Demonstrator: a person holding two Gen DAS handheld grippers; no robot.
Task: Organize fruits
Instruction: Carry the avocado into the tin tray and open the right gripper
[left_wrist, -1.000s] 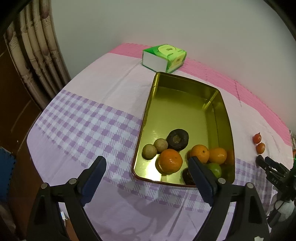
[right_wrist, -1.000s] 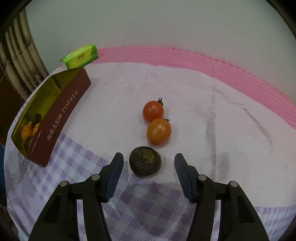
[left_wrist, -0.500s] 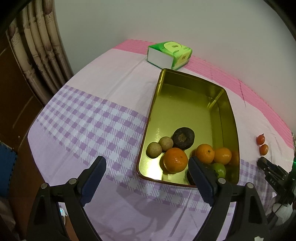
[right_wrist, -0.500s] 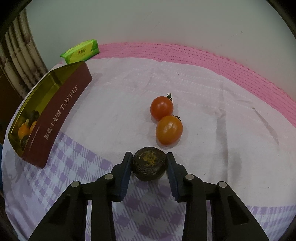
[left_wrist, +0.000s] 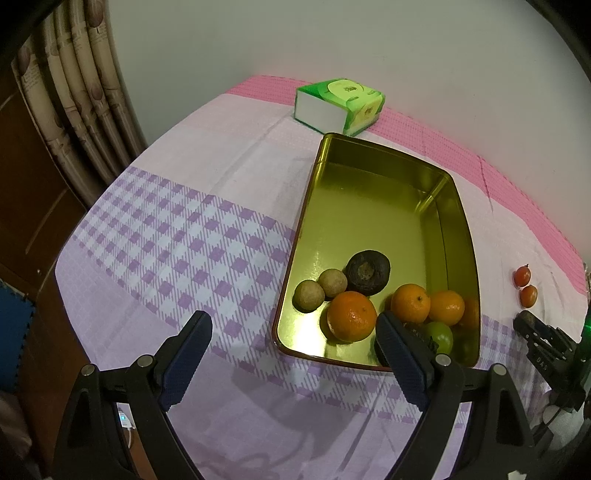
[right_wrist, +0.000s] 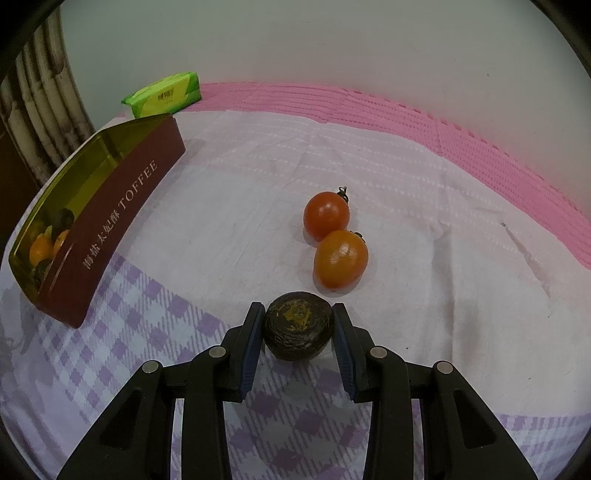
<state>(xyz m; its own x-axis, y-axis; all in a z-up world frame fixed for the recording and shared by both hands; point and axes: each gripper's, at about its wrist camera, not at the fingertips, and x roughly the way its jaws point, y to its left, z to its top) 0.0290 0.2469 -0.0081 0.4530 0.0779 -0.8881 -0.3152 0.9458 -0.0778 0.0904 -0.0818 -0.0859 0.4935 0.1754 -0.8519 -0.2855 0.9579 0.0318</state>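
I have the right gripper (right_wrist: 298, 334) clamped on a dark wrinkled fruit (right_wrist: 297, 330), one pad on each side, low on the checked cloth (right_wrist: 155, 354) so it can be lifted toward the tin (right_wrist: 122, 206) far to the left. The fruit is round, nearly black, with a yellowish patch on top. Two small tomatoes (right_wrist: 334, 236) lie just beyond it, touching each other. My left gripper (left_wrist: 291, 354) hangs empty, fingers well apart, at the tin's near edge, where oranges (left_wrist: 388, 312) already sit.
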